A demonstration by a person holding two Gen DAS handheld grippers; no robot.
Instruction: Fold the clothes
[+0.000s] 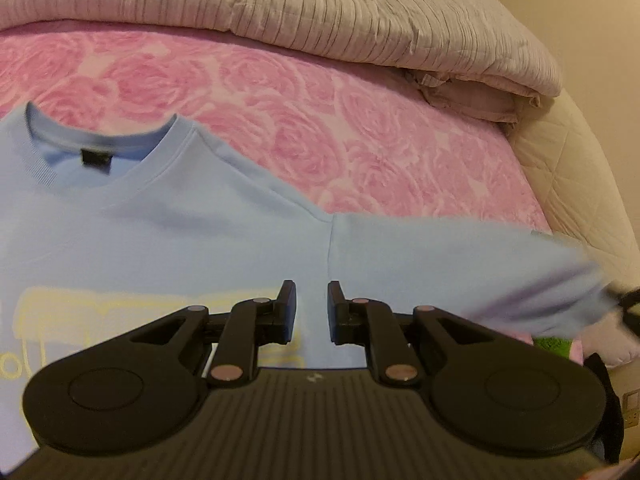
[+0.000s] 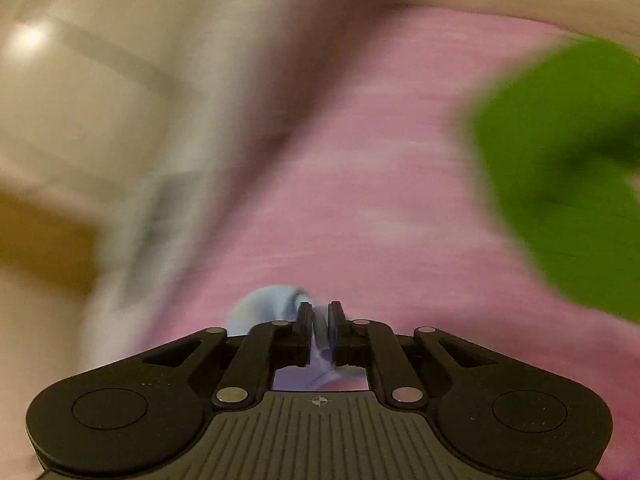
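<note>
Right tongs (image 2: 319, 316) gripped the blue sweatshirt's (image 1: 200, 232) sleeve cuff (image 2: 276, 300); my left tongs (image 1: 311, 300) hung slightly parted, empty, above the bed (image 1: 360, 128). Folding had barely begun.

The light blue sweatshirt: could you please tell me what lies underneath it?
The light blue sweatshirt lies on a pink rose-patterned bedspread, visible around it. Whatever is directly beneath the fabric is covered.

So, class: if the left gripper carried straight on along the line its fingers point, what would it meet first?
Most likely the light blue sweatshirt. The left gripper points down at its chest, near the sleeve seam, with the jaws slightly apart and nothing between them. How far above the fabric it sits is unclear.
</note>
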